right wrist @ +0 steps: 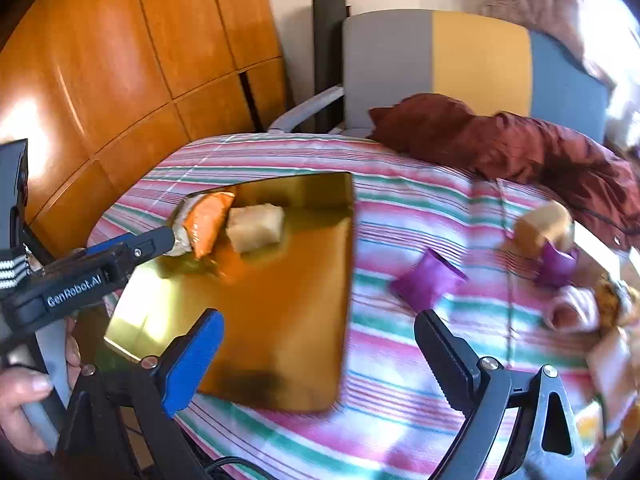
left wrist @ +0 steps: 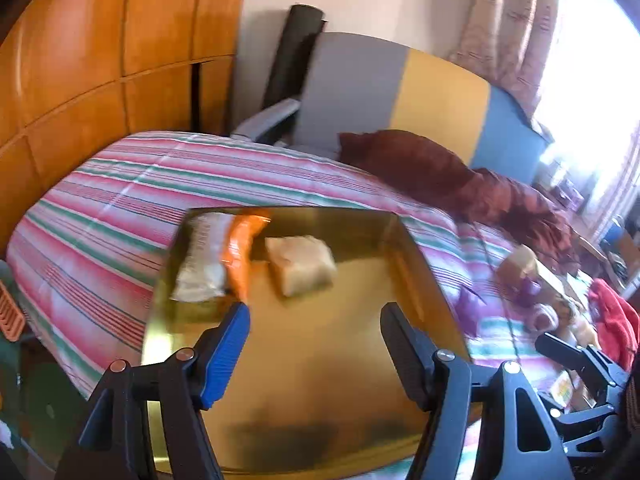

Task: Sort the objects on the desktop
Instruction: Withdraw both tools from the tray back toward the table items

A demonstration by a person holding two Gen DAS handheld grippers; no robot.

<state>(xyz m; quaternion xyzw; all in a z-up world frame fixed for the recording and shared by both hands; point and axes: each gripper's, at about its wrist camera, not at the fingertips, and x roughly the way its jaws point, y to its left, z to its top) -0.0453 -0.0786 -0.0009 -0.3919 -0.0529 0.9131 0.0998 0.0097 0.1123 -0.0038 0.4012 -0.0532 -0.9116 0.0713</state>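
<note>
Snack packets, three, lie at far end of shiny gold rectangular tray [left wrist: 304, 360]: white packet [left wrist: 202, 264], orange packet [left wrist: 242, 256], beige square packet [left wrist: 302, 264]. We see left gripper [left wrist: 314, 320] jaws apart, empty, above tray just short of packets. Right gripper [right wrist: 320, 340] wide open, empty, over tray's right edge and striped cloth [right wrist: 400, 380]. Purple wrapped packet [right wrist: 426, 280] beyond its right finger; further snacks heaped right, blurred.

A home bedroom: striped bedspread [right wrist: 400, 208], padded headboard [right wrist: 460, 56], wooden wardrobe [right wrist: 120, 60], curtained window [left wrist: 520, 20].
</note>
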